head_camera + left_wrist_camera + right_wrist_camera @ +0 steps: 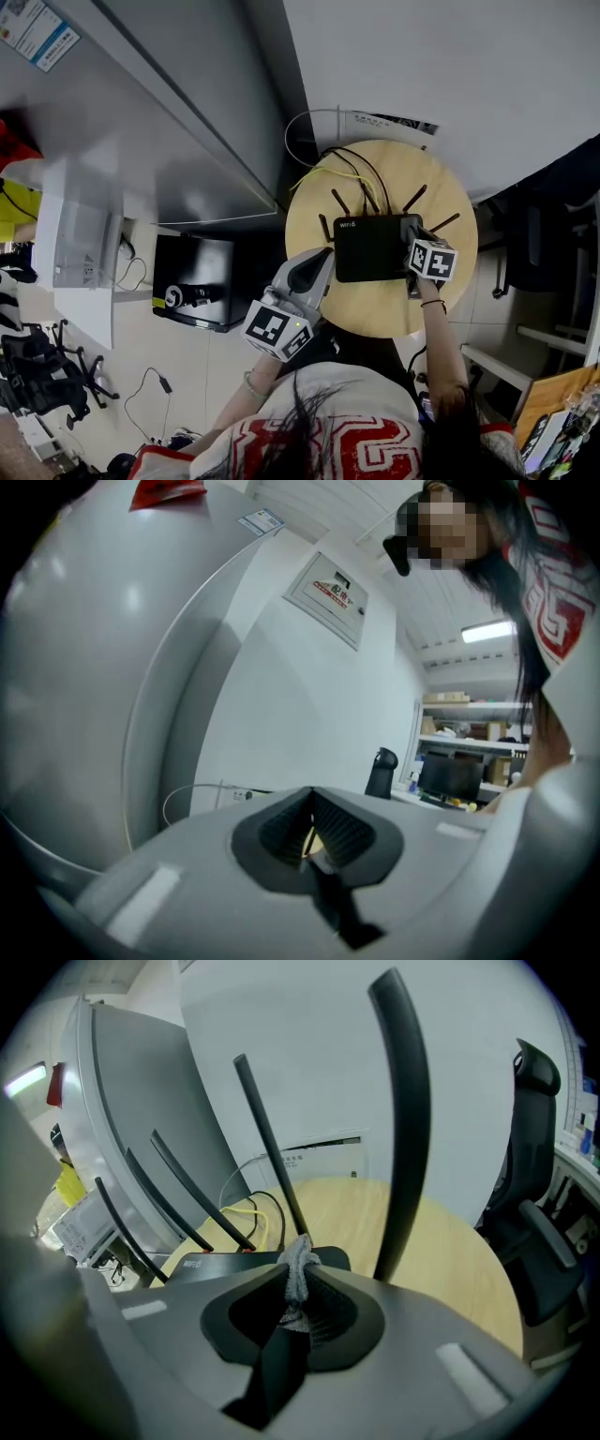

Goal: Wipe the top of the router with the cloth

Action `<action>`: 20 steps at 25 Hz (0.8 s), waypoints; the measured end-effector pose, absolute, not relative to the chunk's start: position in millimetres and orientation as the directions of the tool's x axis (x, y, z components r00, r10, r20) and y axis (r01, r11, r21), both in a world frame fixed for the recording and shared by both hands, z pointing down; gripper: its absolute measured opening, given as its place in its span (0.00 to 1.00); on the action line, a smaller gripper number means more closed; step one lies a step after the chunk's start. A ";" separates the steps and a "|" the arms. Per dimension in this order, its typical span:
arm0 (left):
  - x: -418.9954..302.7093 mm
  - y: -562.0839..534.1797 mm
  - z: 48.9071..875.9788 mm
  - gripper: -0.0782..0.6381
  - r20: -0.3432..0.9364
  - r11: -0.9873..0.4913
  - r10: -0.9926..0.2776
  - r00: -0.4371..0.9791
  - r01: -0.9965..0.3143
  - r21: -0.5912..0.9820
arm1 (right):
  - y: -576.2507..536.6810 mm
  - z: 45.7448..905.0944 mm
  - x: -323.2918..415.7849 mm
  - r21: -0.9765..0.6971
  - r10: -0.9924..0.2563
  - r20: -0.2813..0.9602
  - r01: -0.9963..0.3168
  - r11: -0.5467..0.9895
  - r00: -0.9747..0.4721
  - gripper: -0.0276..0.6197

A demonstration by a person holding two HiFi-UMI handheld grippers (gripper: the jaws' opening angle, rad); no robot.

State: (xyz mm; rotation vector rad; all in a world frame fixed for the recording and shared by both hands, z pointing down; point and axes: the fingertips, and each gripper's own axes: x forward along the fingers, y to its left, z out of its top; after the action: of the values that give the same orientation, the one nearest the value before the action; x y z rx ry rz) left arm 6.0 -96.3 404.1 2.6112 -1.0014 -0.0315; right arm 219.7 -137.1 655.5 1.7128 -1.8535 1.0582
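A: Your shirt is right under the head camera. Just past it, your left gripper hangs at the left edge of the round wooden table, with its jaws closed together and nothing in them.

B: Agreed, only a sliver of tabletop shows between them. That claw is left of the router and apart from it, so nothing steadies the router.

A: Your right gripper is clamped tight on the grey cloth, and a small tuft pokes out past the tips.

B: The router's top lies just ahead and to the left of that claw, with its near right corner by the tips. I can't tell whether the cloth touches it. The antennas rise beyond it, one close on the claw's right.

A: I'd say tip the claw down until the tuft presses flat. Then sweep leftward across the lid in overlapping passes.

B: Keep the pressure light, because the router looks free to slide. Stop short of the antennas and the cables behind.
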 end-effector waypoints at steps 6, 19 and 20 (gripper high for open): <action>5.9 -98.9 403.5 0.11 0.110 -0.682 -0.661 0.742 -0.656 0.325 | -132.3 654.9 239.2 -0.241 -0.668 0.732 -0.968 -0.072 -0.133 0.10; -6.1 -94.7 409.3 0.11 0.082 -0.664 -0.692 0.718 -0.676 0.320 | -151.3 614.0 122.3 -0.330 -0.698 0.634 -0.933 0.147 -0.334 0.10; -8.0 -94.5 408.2 0.11 0.084 -0.657 -0.697 0.712 -0.682 0.321 | -153.6 612.8 106.5 -0.338 -0.691 0.630 -0.926 0.169 -0.356 0.10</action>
State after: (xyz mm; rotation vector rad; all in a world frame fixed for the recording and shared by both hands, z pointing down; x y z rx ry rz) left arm -8.0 -94.5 408.2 2.5903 -1.0781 -0.0662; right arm 106.5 -153.6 612.8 1.5415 -2.1205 0.9926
